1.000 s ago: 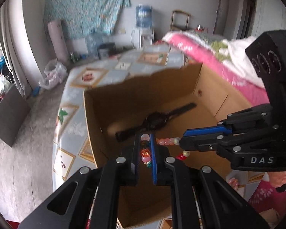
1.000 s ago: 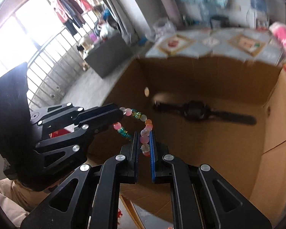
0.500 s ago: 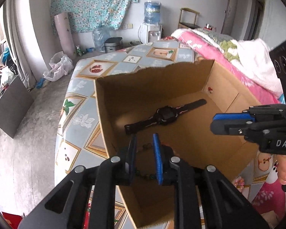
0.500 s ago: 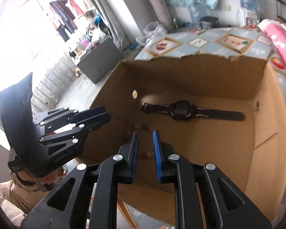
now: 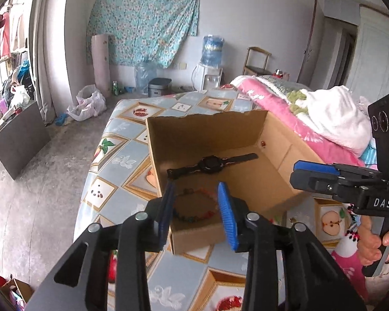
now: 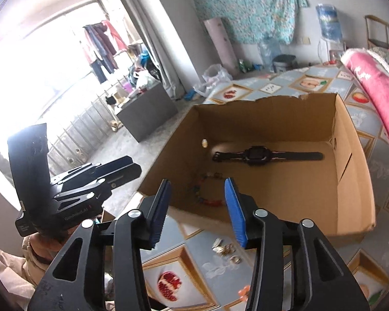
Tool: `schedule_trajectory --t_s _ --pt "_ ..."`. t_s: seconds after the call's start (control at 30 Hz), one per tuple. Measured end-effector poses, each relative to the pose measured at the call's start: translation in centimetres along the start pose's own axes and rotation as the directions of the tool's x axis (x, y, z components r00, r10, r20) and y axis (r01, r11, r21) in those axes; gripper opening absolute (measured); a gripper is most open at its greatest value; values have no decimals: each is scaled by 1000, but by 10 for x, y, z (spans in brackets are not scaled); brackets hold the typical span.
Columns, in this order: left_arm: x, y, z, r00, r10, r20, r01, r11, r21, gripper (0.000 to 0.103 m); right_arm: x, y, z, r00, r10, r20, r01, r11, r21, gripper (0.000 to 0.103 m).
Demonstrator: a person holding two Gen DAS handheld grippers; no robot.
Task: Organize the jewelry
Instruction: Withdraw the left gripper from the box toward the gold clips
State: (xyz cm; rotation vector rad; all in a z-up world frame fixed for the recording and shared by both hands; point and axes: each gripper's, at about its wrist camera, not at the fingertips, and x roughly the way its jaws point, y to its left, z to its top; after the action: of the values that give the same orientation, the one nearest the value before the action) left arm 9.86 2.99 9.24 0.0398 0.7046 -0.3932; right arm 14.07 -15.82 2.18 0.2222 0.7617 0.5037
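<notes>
Inside the cardboard box (image 6: 347, 181), the beaded bracelet (image 6: 202, 191) lies near the black watch (image 6: 256, 155), both grippers (image 5: 196, 202) (image 6: 198, 202) just opened, holding nothing.

- A multicoloured beaded bracelet (image 5: 194, 206), a loop of pink, red, orange, green and pale beads, lies flat and loosely open on the floor of the box, just below centre in the left wrist view, near the box's front wall.
- A black wristwatch with a dark square face and pink-edged strap (image 6: 256, 155) lies flat and stretched out along the far wall, apart from the bracelet.
- An open brown cardboard box with a torn rear rim (image 6: 355, 178) stands upright on the patterned tabletop, holding both.
- Small pale metal rings and trinkets (image 6: 227, 250) lie on the tabletop in front of the box, lower centre of the right wrist view.
</notes>
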Motion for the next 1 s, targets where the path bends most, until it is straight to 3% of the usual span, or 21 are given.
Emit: schedule_trajectory --t_s 0.23,0.5,0.83,1.0 --pt "-20 -11 -35 1000 0 15 -1 999 32 41 -20 5 -22 999 -14 44 15 1000 -22 52" --pt "-6 -22 -73 997 13 -70 -10 999 47 41 -42 -22 -47 996 -77 37 76 997 27 52" --pt "43 -33 -103 984 22 -178 -7 996 85 41 -22 -67 -80 986 -135 -101 150 975 164 51" --pt "61 -27 -97 983 29 -179 -15 997 79 40 -9 -76 -74 984 -136 -117 158 967 202 40"
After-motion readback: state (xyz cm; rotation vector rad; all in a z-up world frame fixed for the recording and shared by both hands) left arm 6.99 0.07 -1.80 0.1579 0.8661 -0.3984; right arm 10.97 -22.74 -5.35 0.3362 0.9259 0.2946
